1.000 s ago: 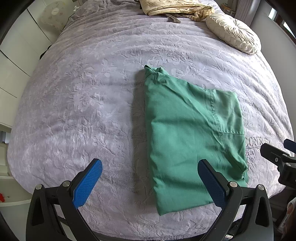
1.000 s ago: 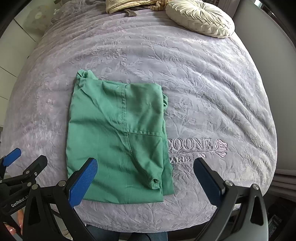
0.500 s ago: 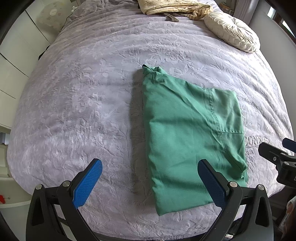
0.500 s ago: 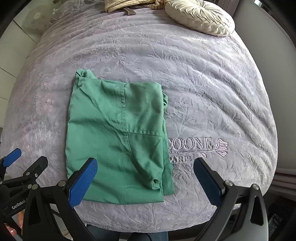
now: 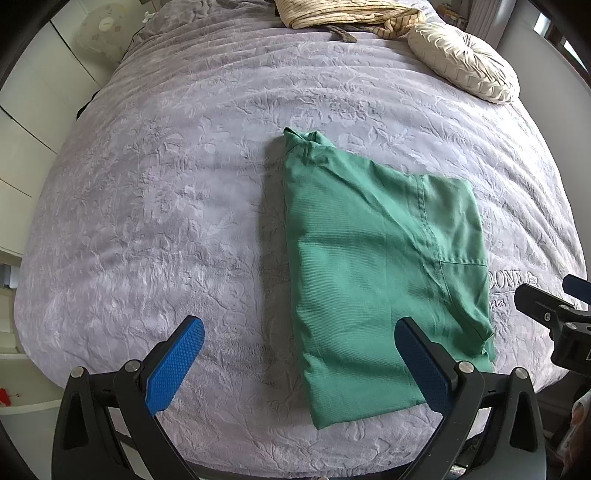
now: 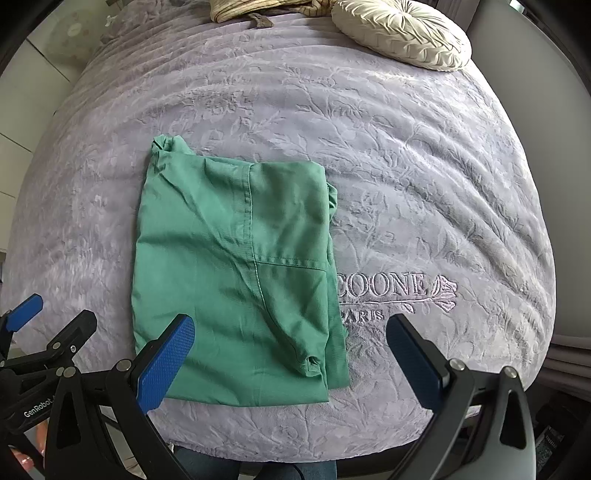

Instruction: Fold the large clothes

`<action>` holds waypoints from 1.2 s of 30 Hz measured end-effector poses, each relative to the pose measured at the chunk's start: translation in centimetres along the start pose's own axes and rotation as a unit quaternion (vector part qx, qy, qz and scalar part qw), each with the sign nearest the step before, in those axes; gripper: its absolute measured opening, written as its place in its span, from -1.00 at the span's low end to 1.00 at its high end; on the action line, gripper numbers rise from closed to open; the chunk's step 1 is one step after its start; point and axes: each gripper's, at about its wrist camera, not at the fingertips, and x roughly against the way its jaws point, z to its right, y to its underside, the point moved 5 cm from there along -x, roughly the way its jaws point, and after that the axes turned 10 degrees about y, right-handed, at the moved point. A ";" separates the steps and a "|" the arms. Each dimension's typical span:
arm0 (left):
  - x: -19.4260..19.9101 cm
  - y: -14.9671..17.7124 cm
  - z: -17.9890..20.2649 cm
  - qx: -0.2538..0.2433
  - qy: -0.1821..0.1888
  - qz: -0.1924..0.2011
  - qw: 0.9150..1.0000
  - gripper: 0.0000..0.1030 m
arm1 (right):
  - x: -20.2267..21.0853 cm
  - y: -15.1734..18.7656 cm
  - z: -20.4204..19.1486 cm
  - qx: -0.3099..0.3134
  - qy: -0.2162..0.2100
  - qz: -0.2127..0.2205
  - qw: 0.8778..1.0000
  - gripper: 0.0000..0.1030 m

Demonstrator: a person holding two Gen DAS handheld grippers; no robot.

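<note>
Green cotton garment [image 5: 373,266], folded into a rough rectangle, lies flat on the lilac embossed bedspread [image 5: 166,206] near its front edge. Left gripper [image 5: 299,363] and right gripper [image 6: 290,363] hover above, jaws spread wide, grasping nothing. Cream pleated cushion [image 6: 402,33] sits well apart.

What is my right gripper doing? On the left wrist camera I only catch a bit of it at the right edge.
Observer: The right gripper is open and empty, one pad over the near part of the green shirt, the other over the bedspread.
Operator: Is the shirt's right edge squared up?
Observer: Not quite. A lower layer sticks out past the top layer along that edge.
Operator: I see only some letters beside it. What do they say?
Observer: The lettering reads "COONE" above "PARIS", starting right at the shirt's edge.
</note>
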 end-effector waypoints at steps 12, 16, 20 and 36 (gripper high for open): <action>0.0 0.1 0.1 0.000 0.000 0.000 1.000 1.00 | 0.0 -0.1 0.0 0.001 0.000 0.000 1.000 1.00; 0.0 0.1 0.1 0.000 0.000 0.000 1.000 1.00 | 0.0 -0.1 0.0 0.001 0.000 0.000 1.000 1.00; 0.0 0.1 0.1 0.000 0.000 0.000 1.000 1.00 | 0.0 -0.1 0.1 0.002 -0.001 -0.001 1.000 1.00; -0.2 0.2 0.2 -0.002 -0.003 -0.001 1.000 1.00 | 0.0 -0.2 0.0 0.003 0.000 -0.002 1.000 1.00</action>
